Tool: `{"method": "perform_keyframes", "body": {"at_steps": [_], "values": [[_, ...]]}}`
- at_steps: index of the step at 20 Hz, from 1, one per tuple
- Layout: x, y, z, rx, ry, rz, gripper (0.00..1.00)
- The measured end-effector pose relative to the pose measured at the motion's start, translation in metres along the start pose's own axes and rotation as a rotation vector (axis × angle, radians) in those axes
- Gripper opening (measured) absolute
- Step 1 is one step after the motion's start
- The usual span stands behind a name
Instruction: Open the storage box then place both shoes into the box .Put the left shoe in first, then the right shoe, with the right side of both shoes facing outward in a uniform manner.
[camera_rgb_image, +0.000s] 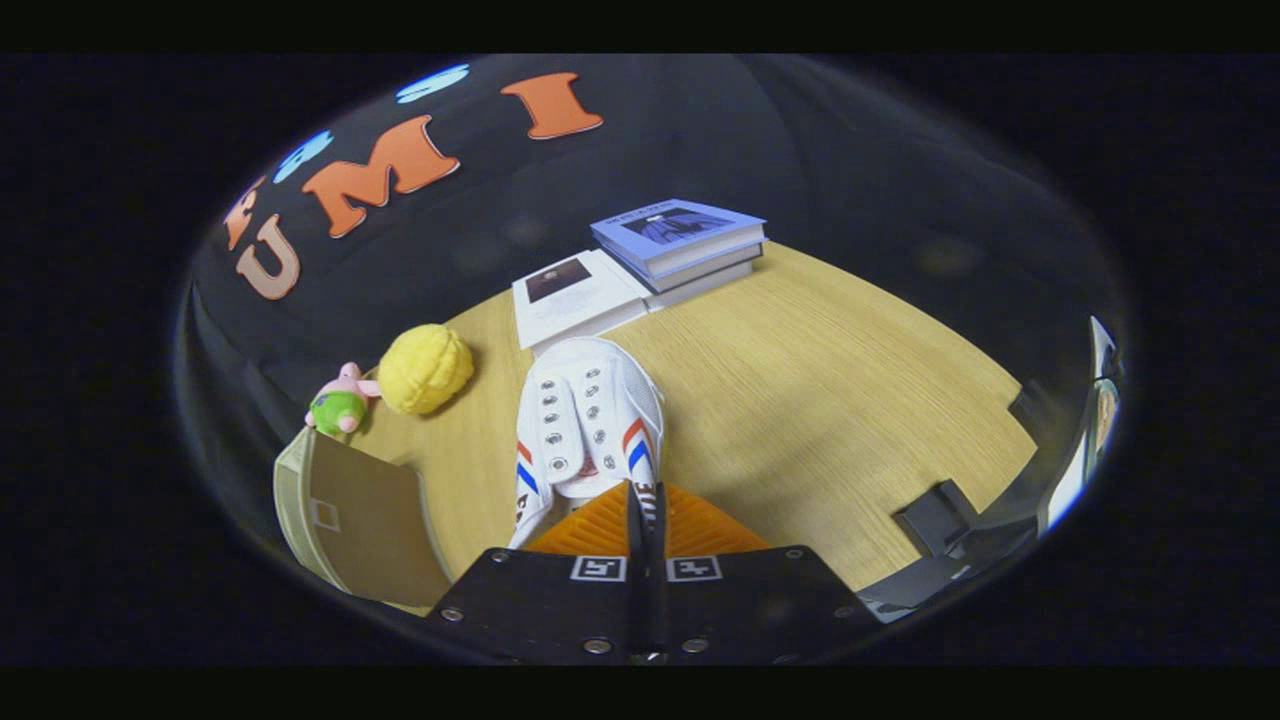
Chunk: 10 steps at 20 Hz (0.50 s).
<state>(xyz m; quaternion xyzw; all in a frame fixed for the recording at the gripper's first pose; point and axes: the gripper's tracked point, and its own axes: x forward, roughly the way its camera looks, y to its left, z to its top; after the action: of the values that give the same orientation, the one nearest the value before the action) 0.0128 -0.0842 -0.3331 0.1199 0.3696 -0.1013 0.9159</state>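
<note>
A white lace-up shoe (585, 420) with red and blue side stripes points its toe away from me, over the wooden table (820, 400). My gripper (645, 492) is shut on the shoe's right collar edge at the heel end, its two fingers pressed together with the thin rim between them. Whether the shoe rests on the table or hangs just above it I cannot tell. A beige storage box (350, 520) stands to the left of the fingers, showing a flat brown panel.
Beyond the shoe lie a white book (575, 295) and a stack of blue books (680, 240). A yellow plush ball (425, 368) and a small pink and green toy (340, 405) sit behind the box. Dark brackets (935, 515) line the table's right edge.
</note>
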Motion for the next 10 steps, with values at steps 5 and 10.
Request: {"method": "perform_keyframes", "body": {"at_steps": [5, 10], "values": [[-0.042, 0.077, 0.03, 0.009, -0.074, 0.076, 0.0], [-0.076, 0.173, 0.021, -0.014, -0.102, 0.165, 0.0]]}}
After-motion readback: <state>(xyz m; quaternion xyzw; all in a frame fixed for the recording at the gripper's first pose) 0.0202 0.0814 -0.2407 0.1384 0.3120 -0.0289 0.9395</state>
